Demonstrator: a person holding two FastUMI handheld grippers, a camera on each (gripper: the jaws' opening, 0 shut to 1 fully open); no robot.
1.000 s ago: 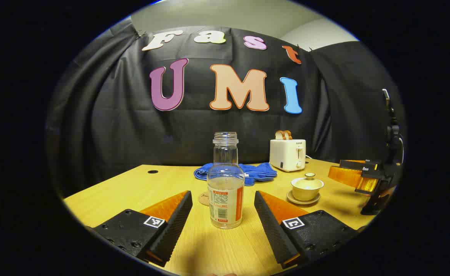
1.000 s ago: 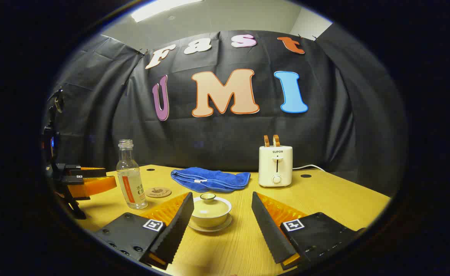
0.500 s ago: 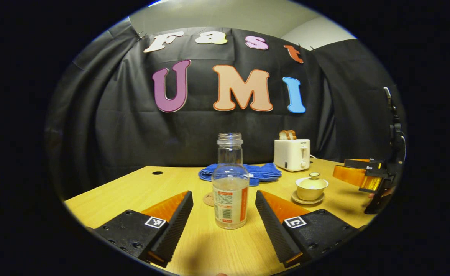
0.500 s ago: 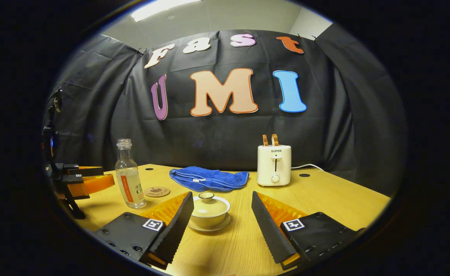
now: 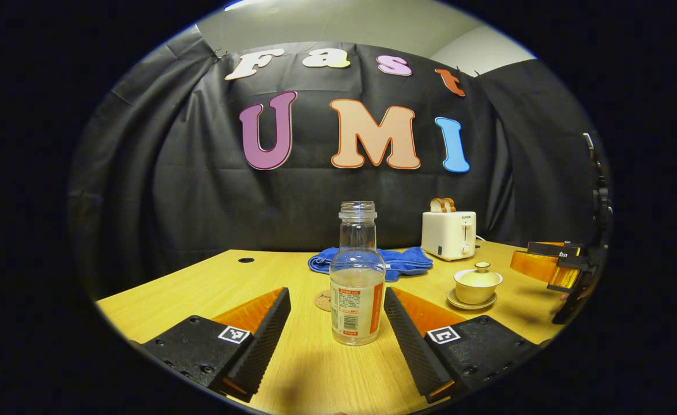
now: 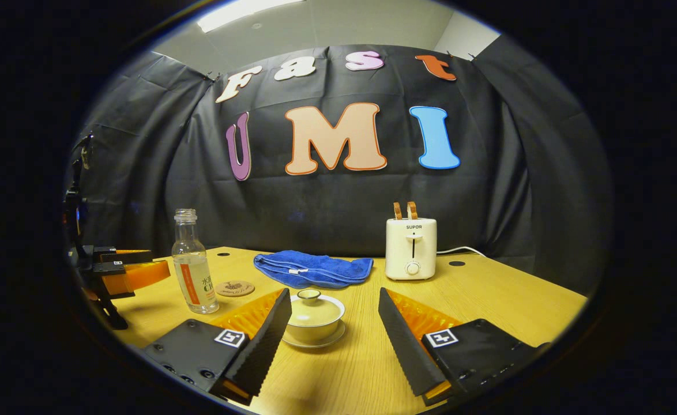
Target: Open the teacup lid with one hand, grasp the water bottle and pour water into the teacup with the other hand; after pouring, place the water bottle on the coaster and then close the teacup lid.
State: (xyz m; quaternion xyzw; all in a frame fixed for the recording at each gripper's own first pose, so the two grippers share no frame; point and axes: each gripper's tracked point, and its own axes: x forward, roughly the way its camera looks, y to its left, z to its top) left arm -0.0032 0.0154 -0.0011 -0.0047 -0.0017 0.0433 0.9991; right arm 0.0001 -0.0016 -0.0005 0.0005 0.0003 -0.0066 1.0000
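No step of the task looks done yet. The lid is seen sitting on the cup, and the cup stands on a small saucer on the surface. The bottle stands upright on the surface with no cap on, and a little water can be seen in it. The coaster lies bare just behind the bottle, near the blue cloth.

The right gripper is held wide open, low over the surface, with the cup just past its left finger. Nothing is gripped by it. The left gripper is wide open too, with the bottle standing between its fingers, nearer the right one. The bottle is not yet touched, it seems.

Still to be done: the lid lifted, the bottle grasped, water poured, the bottle set on the coaster, the lid put back.

The bottle is clear and smooth, round, with a narrow neck and a paper label. The cup and lid look like shiny glazed china, pale and round, with a small knob on top. The coaster is a flat brown disc. The surface is light wood. The fingers are ridged inside.
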